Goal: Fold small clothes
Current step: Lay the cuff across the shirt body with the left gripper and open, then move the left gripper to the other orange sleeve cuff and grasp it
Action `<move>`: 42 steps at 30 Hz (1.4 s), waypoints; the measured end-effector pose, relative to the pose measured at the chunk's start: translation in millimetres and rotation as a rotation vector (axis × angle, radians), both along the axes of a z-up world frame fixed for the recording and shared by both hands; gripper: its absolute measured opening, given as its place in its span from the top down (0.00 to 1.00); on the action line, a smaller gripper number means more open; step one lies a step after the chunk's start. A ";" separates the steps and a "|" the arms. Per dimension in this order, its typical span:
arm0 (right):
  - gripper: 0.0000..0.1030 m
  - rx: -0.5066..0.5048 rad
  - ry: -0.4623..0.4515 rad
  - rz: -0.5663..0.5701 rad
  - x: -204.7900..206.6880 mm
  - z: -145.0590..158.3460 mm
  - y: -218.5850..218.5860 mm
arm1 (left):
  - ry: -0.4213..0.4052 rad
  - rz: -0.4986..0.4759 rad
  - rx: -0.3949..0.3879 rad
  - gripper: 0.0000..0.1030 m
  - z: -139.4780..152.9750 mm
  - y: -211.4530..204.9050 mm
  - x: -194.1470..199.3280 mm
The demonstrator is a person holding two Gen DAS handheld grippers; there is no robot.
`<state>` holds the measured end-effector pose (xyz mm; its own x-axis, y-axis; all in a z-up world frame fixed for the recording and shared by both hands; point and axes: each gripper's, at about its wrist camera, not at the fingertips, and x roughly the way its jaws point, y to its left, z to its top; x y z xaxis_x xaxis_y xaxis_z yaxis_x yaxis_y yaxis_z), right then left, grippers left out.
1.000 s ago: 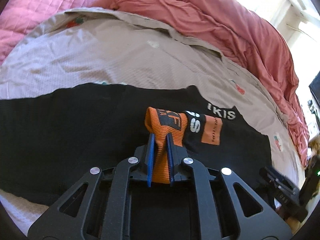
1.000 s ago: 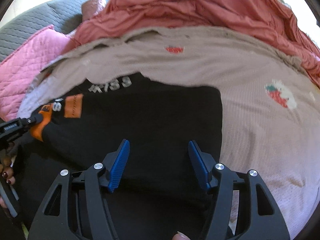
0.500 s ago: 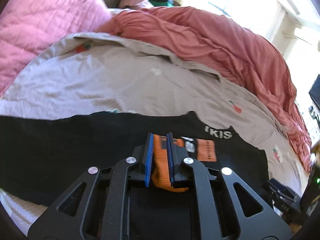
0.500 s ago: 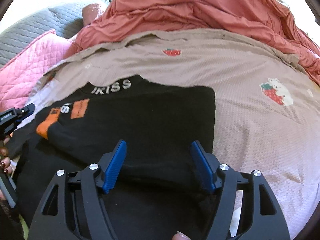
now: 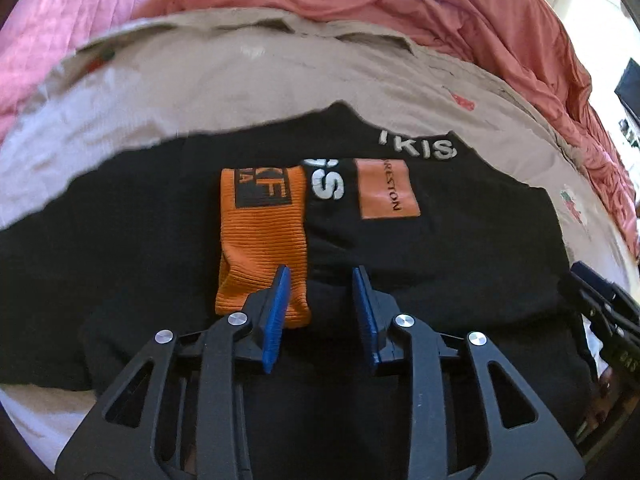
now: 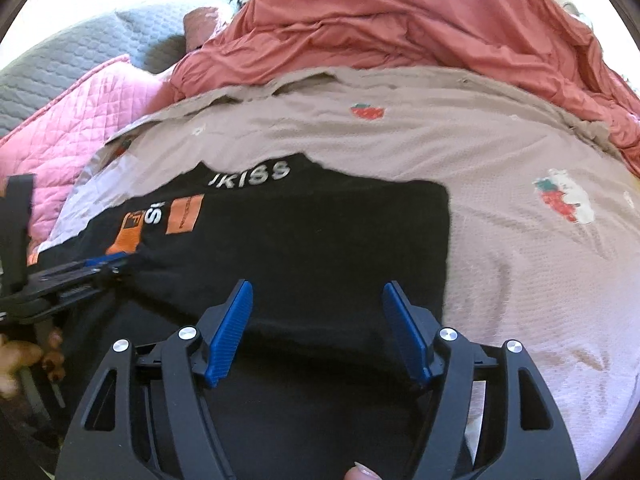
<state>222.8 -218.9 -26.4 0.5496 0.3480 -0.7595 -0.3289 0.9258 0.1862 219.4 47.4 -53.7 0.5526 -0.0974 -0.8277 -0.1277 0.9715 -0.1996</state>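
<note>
A black garment [image 5: 440, 256] with white lettering and an orange patch lies flat on the bed; it also shows in the right wrist view [image 6: 320, 240]. Its orange ribbed cuff [image 5: 262, 236] lies folded onto the black cloth. My left gripper [image 5: 320, 276] is open, its left finger over the cuff's near end, holding nothing. It also shows at the left edge of the right wrist view [image 6: 108, 260]. My right gripper [image 6: 318, 292] is open and empty over the garment's near right part.
The garment rests on a beige strawberry-print sheet [image 6: 520, 152]. A rumpled red duvet [image 6: 400, 20] lies behind, a pink quilted pillow [image 6: 80, 120] at the left. A dark device [image 5: 600, 320] sits at the right edge.
My left gripper has opened and let go of the orange cuff, which now lies flat on the black cloth. The right gripper stayed open with little movement.
</note>
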 end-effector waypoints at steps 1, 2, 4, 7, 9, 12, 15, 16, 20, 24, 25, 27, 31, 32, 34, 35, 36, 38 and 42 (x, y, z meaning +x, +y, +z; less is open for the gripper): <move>0.35 -0.012 0.009 0.001 1.5 -4.0 2.5 | -0.004 0.000 -0.003 0.76 1.4 0.3 -0.9; 0.35 -0.027 0.021 -0.001 3.0 -8.1 4.3 | -0.008 -0.001 -0.003 0.76 2.3 1.1 -1.5; 0.35 -0.060 0.079 -0.009 9.4 -22.9 6.5 | -0.010 0.002 -0.009 0.76 1.3 2.2 -1.2; 0.34 -0.067 0.078 -0.003 8.3 -25.2 8.4 | -0.025 0.012 -0.032 0.76 4.3 5.8 -2.2; 0.34 -0.052 0.075 -0.003 7.1 -22.6 6.5 | -0.042 0.021 -0.041 0.76 8.5 8.4 -5.4; 0.34 -0.024 0.055 -0.005 2.0 -15.3 1.4 | -0.062 0.033 -0.037 0.71 16.2 11.1 -10.0; 0.25 -0.013 0.033 -0.010 -3.7 -8.5 -2.4 | -0.086 0.044 -0.040 0.60 23.0 14.1 -13.4; 0.23 -0.002 0.028 -0.013 -5.5 -5.7 -4.0 | -0.098 0.050 -0.035 0.51 26.4 15.6 -16.7; 0.23 0.007 0.008 -0.020 -8.8 2.2 -6.8 | -0.134 0.074 -0.023 0.36 35.6 23.0 -27.4; 0.09 0.029 -0.017 -0.036 -13.4 10.9 -10.3 | -0.167 0.091 -0.012 0.22 42.7 29.9 -39.8; 0.09 0.036 -0.022 -0.037 -14.6 13.4 -10.6 | -0.178 0.101 0.003 0.20 44.9 31.6 -44.6; 0.09 0.042 -0.031 -0.032 -17.0 17.7 -10.3 | -0.195 0.111 0.021 0.18 48.7 34.1 -51.8; 0.08 0.044 -0.054 -0.026 -22.2 27.0 -9.7 | -0.229 0.128 0.052 0.10 56.6 41.7 -65.1; 0.08 0.044 -0.058 -0.024 -23.5 28.7 -9.5 | -0.236 0.138 0.057 0.10 57.9 44.7 -68.6; 0.08 0.053 -0.070 -0.019 -26.8 34.2 -9.2 | -0.242 0.157 0.053 0.09 59.0 51.9 -73.7; 0.08 0.056 -0.074 -0.017 -27.9 36.3 -8.8 | -0.245 0.170 0.048 0.09 59.2 56.1 -76.5; 0.08 0.062 -0.081 -0.015 -29.8 39.8 -8.1 | -0.246 0.180 0.045 0.09 59.2 59.4 -78.2; 0.08 0.071 -0.092 -0.009 -32.8 44.4 -6.9 | -0.250 0.210 0.043 0.09 59.9 67.2 -84.6; 0.06 0.079 -0.122 0.018 -42.0 54.7 2.0 | -0.257 0.249 0.032 0.09 60.4 80.9 -97.1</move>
